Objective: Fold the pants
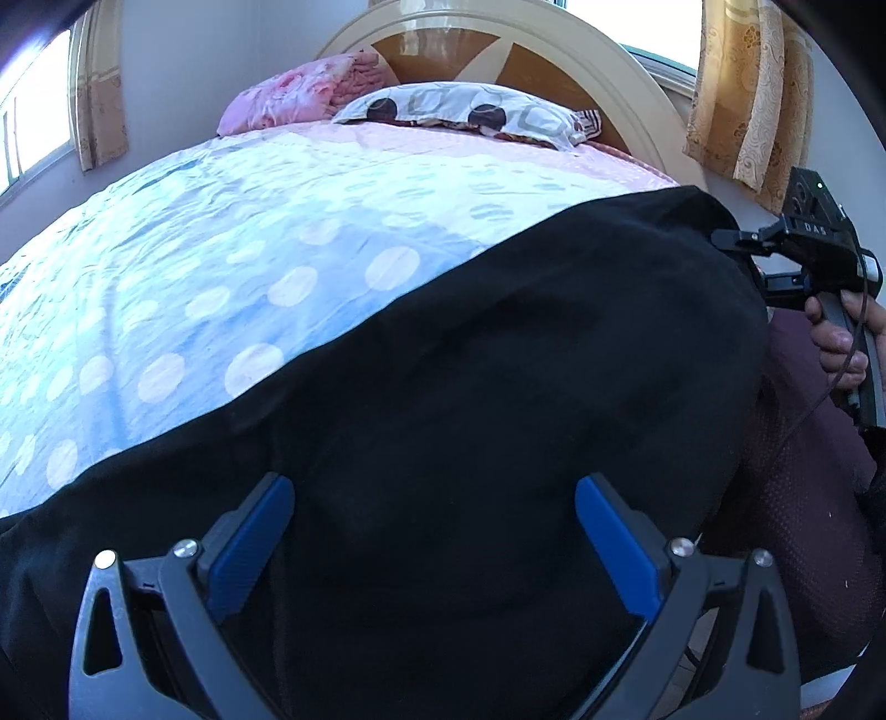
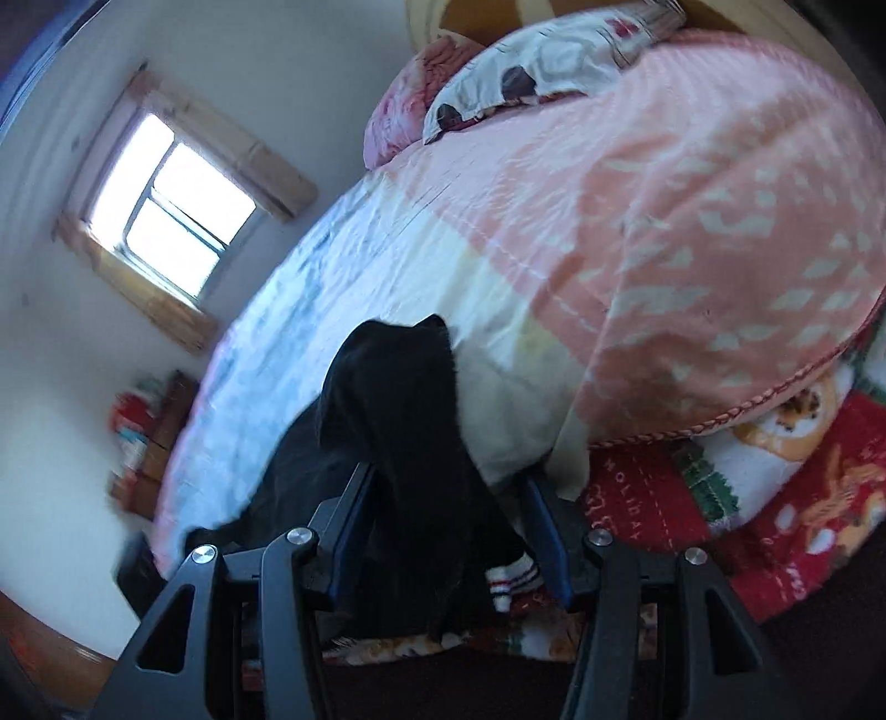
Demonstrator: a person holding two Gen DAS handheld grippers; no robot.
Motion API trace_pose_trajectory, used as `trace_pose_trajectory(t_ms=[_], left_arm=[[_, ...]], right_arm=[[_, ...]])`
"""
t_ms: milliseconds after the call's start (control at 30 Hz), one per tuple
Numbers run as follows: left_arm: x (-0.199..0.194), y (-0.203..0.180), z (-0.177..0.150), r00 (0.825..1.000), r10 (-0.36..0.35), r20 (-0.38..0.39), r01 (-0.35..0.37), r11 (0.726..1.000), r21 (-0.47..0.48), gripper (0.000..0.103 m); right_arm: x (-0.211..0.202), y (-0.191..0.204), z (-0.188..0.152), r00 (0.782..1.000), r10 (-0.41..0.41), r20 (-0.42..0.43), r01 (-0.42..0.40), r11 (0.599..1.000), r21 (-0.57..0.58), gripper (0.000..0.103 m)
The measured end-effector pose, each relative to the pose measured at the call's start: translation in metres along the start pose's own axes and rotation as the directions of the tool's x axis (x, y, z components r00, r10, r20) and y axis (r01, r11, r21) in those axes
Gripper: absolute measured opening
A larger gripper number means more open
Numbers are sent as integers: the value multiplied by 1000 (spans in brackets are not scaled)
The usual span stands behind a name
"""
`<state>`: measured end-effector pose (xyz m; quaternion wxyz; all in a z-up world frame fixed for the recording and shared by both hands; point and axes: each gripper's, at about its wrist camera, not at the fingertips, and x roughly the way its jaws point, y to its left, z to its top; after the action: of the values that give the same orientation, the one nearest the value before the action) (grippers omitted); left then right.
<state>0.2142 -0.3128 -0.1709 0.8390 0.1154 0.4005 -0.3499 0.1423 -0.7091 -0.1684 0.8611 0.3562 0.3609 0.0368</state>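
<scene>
The right gripper [image 2: 443,531] points down at the bed [image 2: 343,310], its blue-padded jaws standing either side of a hanging fold of the black pants [image 2: 398,399]. A pink quilt [image 2: 692,221] covers the bed's right side, a patterned pillow [image 2: 531,66] lies beyond it, and a bright window [image 2: 166,210] shows on the left wall.

A pale-walled bedroom lit by a bright sliding window [image 2: 166,213] with patterned gold curtains [image 1: 745,91] — a cream and tan arched wooden headboard [image 1: 501,52] backs a bed under a blue polka-dot and pink bedspread [image 1: 183,249]
</scene>
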Motion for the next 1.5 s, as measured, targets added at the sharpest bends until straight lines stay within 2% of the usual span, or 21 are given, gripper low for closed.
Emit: trace_pose_trajectory(t_ms=[100, 167, 267, 300, 400, 433, 500, 600, 700, 767, 800, 833, 933, 1033, 1100, 1200, 1267, 1367, 1400, 1433, 1500], left_arm=[[0, 0, 1, 1000, -4, -5, 4, 1000, -2, 103], [-1, 1, 1, 1000, -9, -6, 9, 1000, -3, 103], [0, 1, 2, 1000, -13, -7, 13, 1000, 2, 103], [1, 0, 3, 1000, -14, -6, 14, 1000, 3, 103], [1, 0, 2, 1000, -13, -1, 13, 1000, 4, 103], [1, 0, 1, 1000, -12, 0, 12, 1000, 4, 103], [0, 0, 1, 1000, -14, 1, 14, 1000, 1, 103], [-1, 1, 0, 1000, -20, 5, 20, 1000, 0, 103], [-2, 2, -1, 1000, -25, 5, 25, 1000, 0, 103], [-4, 4, 0, 1000, -29, 5, 29, 1000, -8, 103], [-6, 5, 1, 999, -35, 11, 36, 999, -25, 103], [-9, 8, 1, 998, -51, 22, 52, 997, -51, 103], [-25, 19, 6, 984, -155, 83, 166, 975, -146, 103], [-44, 24, 10, 960, -230, 158, 257, 951, -175, 103], [-55, 31, 10, 940, -276, 201, 315, 928, -199, 103], [-62, 46, 7, 915, -327, 237, 383, 889, -252, 103], [-64, 56, 3, 908, -335, 252, 401, 870, -287, 103], [-64, 68, -1, 893, -357, 273, 436, 836, -332, 103], [-65, 73, -2, 883, -374, 283, 458, 818, -348, 103], [-67, 78, -3, 866, -401, 298, 492, 792, -361, 103], [-71, 85, -4, 841, -435, 323, 536, 752, -383, 103]], right_arm=[[-7, 10, -5, 1000, -16, 0, 16, 999, -33, 37], [-14, 23, -9, 998, -61, 18, 62, 995, -77, 30], [-20, 46, -16, 980, -196, 37, 200, 967, -158, 29], [-22, 52, -18, 976, -211, 43, 215, 962, -168, 29], [-27, 66, -23, 989, -141, 31, 145, 972, -183, 30], [-26, 71, -25, 989, -146, 20, 147, 968, -202, 30], [-22, 78, -26, 974, -222, 40, 225, 942, -249, 30], [-18, 57, -17, 965, -259, 47, 264, 947, -183, 30], [-14, 30, -7, 986, -164, 31, 167, 981, -98, 31], [-19, 31, -10, 989, -144, 41, 147, 984, -100, 23], [-23, 35, -12, 988, -143, 53, 148, 983, -104, 13], [-28, 41, -15, 987, -146, 68, 153, 982, -108, 10], [-43, 86, -28, 988, -109, 111, 130, 971, -199, 9], [-42, 146, -46, 985, -107, 137, 149, 925, -349, 9], [-28, 184, -64, 982, -124, 140, 176, 868, -464, 9], [10, 226, -96, 973, -180, 145, 231, 731, -642, 9], [38, 242, -118, 971, -203, 127, 231, 658, -716, 9], [55, 255, -138, 976, -194, 102, 202, 614, -763, 9], [57, 260, -142, 980, -176, 96, 185, 608, -772, 9], [57, 264, -143, 983, -164, 88, 171, 609, -775, 9], [59, 275, -145, 990, -128, 59, 126, 620, -774, 9]])
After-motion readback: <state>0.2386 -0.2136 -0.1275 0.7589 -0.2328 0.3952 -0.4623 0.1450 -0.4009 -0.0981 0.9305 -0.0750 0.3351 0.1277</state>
